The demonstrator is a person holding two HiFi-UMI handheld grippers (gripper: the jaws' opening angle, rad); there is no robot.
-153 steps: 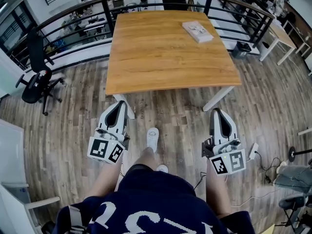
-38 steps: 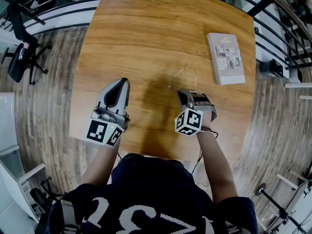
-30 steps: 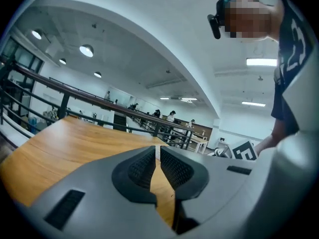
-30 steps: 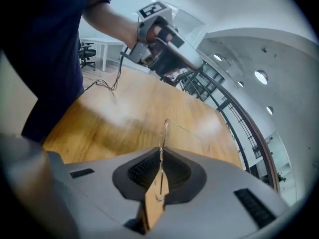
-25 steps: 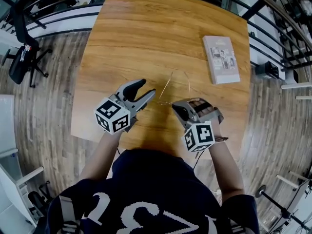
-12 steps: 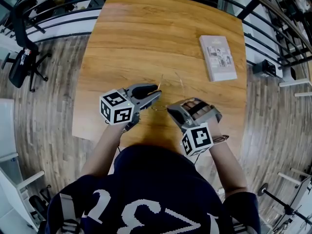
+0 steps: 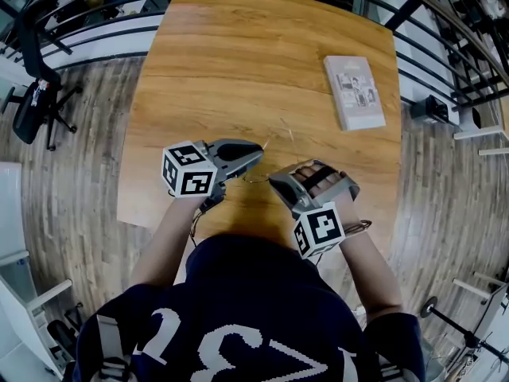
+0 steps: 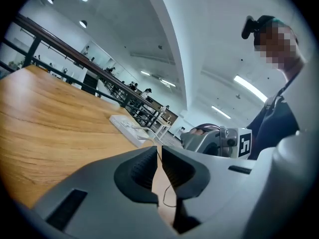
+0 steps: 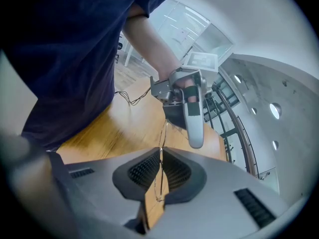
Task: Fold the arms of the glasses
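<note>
left tool [image 8: 159, 156] – jaws just closing on glasses [image 9: 164, 130] | right tool [image 9: 160, 156] clamps glasses | book [image 7: 354, 92] print illegible

Smooth grained wooden table [image 7: 238, 54], thin glossy wire glasses [image 9: 160, 169], matt grey plastic left hand-held gripper [image 8: 159, 151], right hand-held gripper [image 9: 160, 152] alike

The rectangular wooden table [image 7: 238, 54] is warm orange-brown with streaked grain. At 2 o'clock on it, the flat rectangular booklet [image 7: 354, 92] is pale grey-pink with printed panels. The left gripper [image 7: 258, 151] and right gripper [image 7: 274, 183] are grey, with black-and-white marker cubes. The thin wire-frame glasses [image 9: 160, 173] appear gold-toned. The person's shirt [image 7: 238, 309] is navy with white print.
</note>
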